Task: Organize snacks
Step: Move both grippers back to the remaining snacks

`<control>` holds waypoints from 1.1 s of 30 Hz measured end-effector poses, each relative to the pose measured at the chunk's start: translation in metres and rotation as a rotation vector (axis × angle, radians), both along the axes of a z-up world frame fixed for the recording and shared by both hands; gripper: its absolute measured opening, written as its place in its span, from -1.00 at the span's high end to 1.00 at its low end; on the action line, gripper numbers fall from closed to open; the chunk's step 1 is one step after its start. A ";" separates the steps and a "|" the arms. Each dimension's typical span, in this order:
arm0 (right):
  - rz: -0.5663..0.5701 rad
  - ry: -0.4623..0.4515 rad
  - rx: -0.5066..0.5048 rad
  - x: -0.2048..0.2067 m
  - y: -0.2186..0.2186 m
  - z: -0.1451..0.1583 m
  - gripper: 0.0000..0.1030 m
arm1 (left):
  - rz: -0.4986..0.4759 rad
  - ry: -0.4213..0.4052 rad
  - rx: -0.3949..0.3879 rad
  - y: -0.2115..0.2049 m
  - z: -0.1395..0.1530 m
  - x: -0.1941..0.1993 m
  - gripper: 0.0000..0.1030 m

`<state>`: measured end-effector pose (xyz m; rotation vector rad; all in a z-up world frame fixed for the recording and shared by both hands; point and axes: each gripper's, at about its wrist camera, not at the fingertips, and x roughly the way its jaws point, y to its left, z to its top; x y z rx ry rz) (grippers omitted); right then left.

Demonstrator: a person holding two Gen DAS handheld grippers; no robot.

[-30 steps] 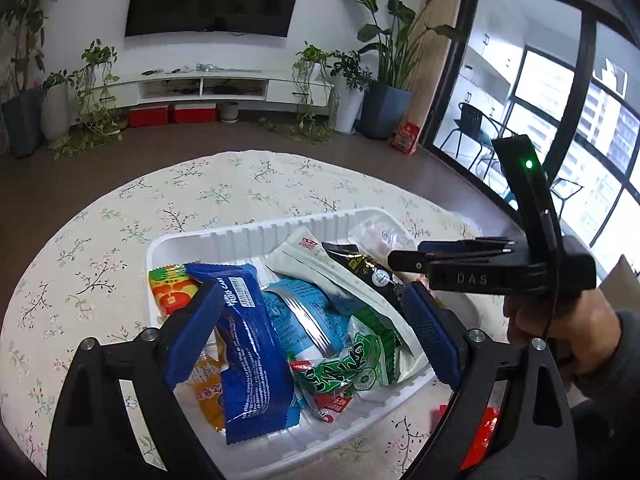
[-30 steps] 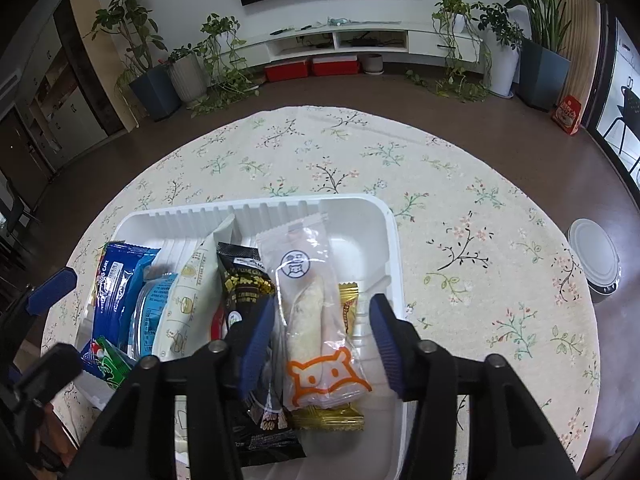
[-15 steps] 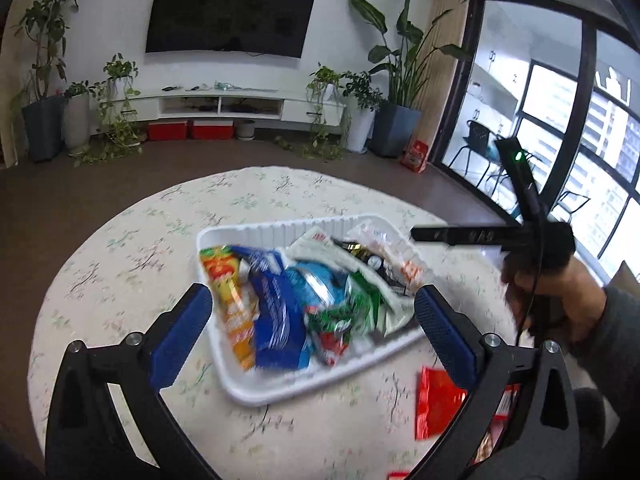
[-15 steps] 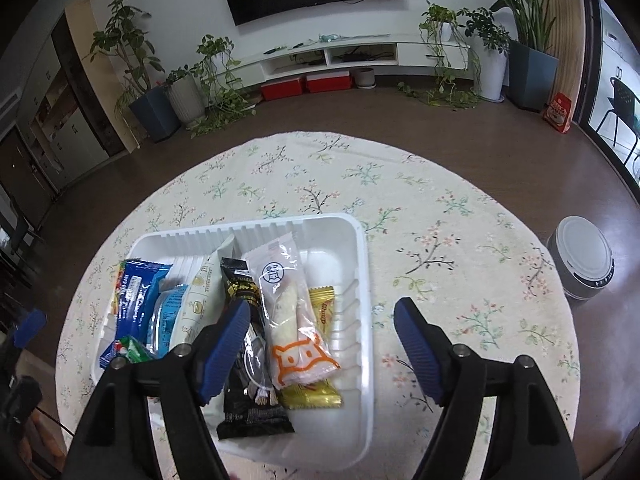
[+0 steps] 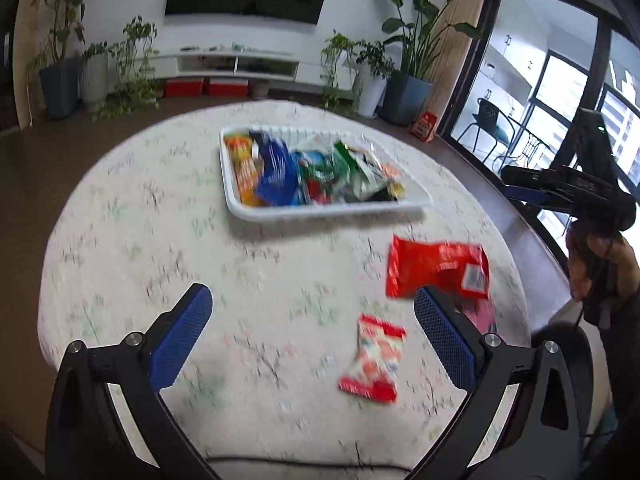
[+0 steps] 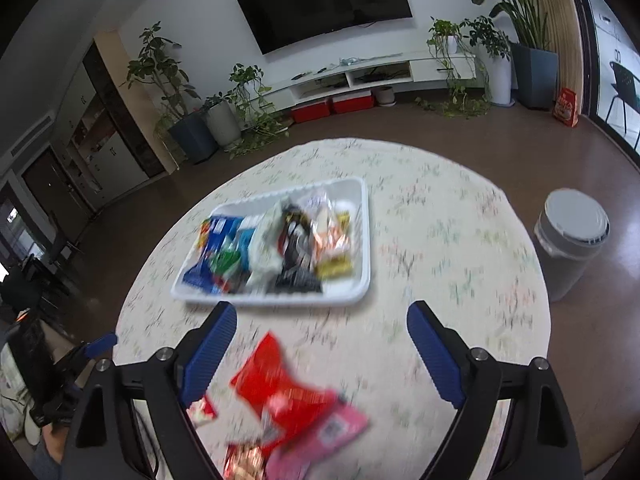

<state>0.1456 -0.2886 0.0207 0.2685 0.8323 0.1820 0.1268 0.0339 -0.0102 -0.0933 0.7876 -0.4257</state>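
Note:
A white tray (image 5: pixel 332 213) holding several snack packets stands in the middle of the round table. On the near side lie a red packet (image 5: pixel 436 270), a small red-and-white packet (image 5: pixel 376 360) and a pink packet (image 5: pixel 482 314) half hidden behind a finger. My left gripper (image 5: pixel 312 296) hangs wide open over bare cloth, left of these. My right gripper (image 6: pixel 320 314) hovers between the tray (image 6: pixel 276 300) and the red packet (image 6: pixel 280 392). Its jaws are opening with nothing between them. The pink packet (image 6: pixel 328 436) lies below it. The picture is blurred by motion.
A floral cloth (image 5: pixel 160 240) covers the table. A grey lidded bin (image 6: pixel 568 248) stands on the floor to the right. A hand (image 5: pixel 600 264) holds the right gripper (image 5: pixel 516 184) off the table's right edge. Plants and a TV shelf line the far wall.
Both grippers have drawn back from the tray toward the table's near side, bringing the loose packets into view. The right jaws have widened, leaving the clear orange-print packet in the tray.

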 end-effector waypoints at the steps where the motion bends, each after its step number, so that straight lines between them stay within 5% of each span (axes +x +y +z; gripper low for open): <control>1: 0.000 0.008 0.014 -0.012 -0.002 -0.002 -0.73 | -0.004 0.019 0.009 -0.002 -0.004 -0.006 -0.99; 12: -0.024 0.090 -0.004 -0.095 0.012 -0.029 -0.73 | -0.119 0.105 0.164 -0.043 -0.024 -0.016 -0.99; 20: 0.020 0.122 -0.059 -0.101 0.039 -0.039 -0.70 | -0.194 0.146 0.277 -0.075 -0.033 0.004 -0.97; 27: -0.031 0.205 -0.051 -0.089 0.039 -0.062 -0.28 | -0.242 0.203 0.331 -0.088 -0.046 0.025 -0.65; 33: -0.042 0.239 -0.048 -0.081 0.041 -0.070 -0.25 | -0.278 0.242 0.389 -0.095 -0.058 0.032 -0.63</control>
